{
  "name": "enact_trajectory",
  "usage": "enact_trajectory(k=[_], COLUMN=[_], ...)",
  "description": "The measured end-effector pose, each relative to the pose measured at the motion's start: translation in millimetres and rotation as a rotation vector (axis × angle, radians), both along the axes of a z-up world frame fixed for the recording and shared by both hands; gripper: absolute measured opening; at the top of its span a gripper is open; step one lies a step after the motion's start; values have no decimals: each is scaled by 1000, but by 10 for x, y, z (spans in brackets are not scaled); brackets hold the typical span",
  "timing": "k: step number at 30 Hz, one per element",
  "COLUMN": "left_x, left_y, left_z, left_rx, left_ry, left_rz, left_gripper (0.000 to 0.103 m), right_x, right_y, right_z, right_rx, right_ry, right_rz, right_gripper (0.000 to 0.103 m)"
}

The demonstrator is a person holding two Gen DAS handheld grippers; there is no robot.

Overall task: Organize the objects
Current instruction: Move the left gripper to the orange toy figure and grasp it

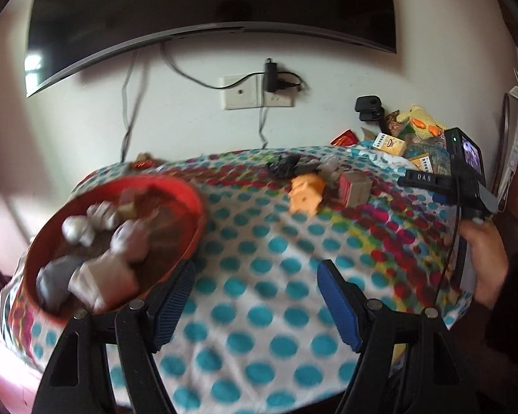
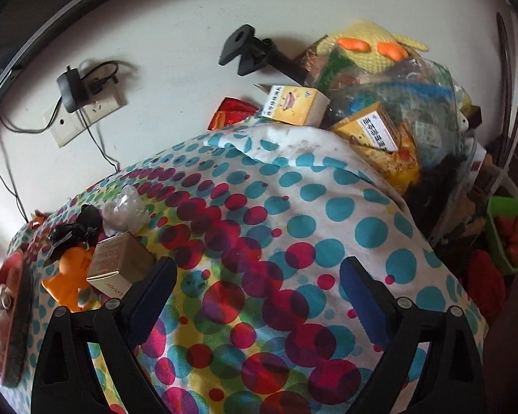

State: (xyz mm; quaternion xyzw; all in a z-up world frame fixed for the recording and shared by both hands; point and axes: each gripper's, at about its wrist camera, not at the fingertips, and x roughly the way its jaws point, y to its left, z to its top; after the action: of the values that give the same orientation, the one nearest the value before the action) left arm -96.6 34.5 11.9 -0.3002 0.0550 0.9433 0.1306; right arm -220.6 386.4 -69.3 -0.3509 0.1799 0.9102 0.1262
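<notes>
A red round bowl [image 1: 190, 193] at the left of the table holds several grey and white toy figures [image 1: 121, 238]. It also shows at the left edge of the right wrist view [image 2: 15, 327]. An orange toy [image 1: 305, 193] lies mid-table beside a small cardboard box [image 1: 355, 188] and a black crumpled thing [image 1: 283, 165]. The same orange toy [image 2: 69, 283] and box [image 2: 121, 265] show in the right wrist view. My left gripper [image 1: 255, 303] is open and empty, just right of the bowl. My right gripper [image 2: 259, 303] is open and empty above the dotted cloth [image 2: 276, 224].
A pile of boxes, bags and a yellow knitted toy [image 2: 380, 96] crowds the table's far right corner. A green basket [image 2: 507, 234] sits beyond the right edge. A wall socket with a charger [image 1: 269, 79] and a TV [image 1: 207, 0] are behind.
</notes>
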Motion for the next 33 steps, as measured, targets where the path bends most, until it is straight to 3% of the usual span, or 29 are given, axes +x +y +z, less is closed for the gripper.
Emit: enact_trajectory(k=[6, 16, 19, 28, 29, 30, 33], left_x=[-783, -1761, -1940, -2129, -2137, -2132, -2111], left_y=[529, 1143, 1258, 1313, 1311, 1314, 1361], left_z=[-53, -534, -675, -825, -825, -818, -798], left_rx=[10, -93, -136, -103, -96, -88, -79], left_ry=[-71, -210, -243, -279, -282, -280, -290], left_rz=[-64, -88, -69, -42, -39, -41, -45], left_gripper=[75, 75, 75, 75, 71, 58, 47], right_x=[-10, -31, -42, -35, -37, -37, -32], right_y=[165, 152, 147, 152, 151, 150, 155], right_z=[-115, -122, -124, -123, -123, -123, -121], right_rx=[-111, -109, -113, -118, -117, -117, -120], right_ry=[-18, -25, -24, -20, -20, -20, -17], right_rz=[-15, 0, 8, 10, 9, 9, 10], right_gripper=[98, 102, 103, 103, 103, 103, 103])
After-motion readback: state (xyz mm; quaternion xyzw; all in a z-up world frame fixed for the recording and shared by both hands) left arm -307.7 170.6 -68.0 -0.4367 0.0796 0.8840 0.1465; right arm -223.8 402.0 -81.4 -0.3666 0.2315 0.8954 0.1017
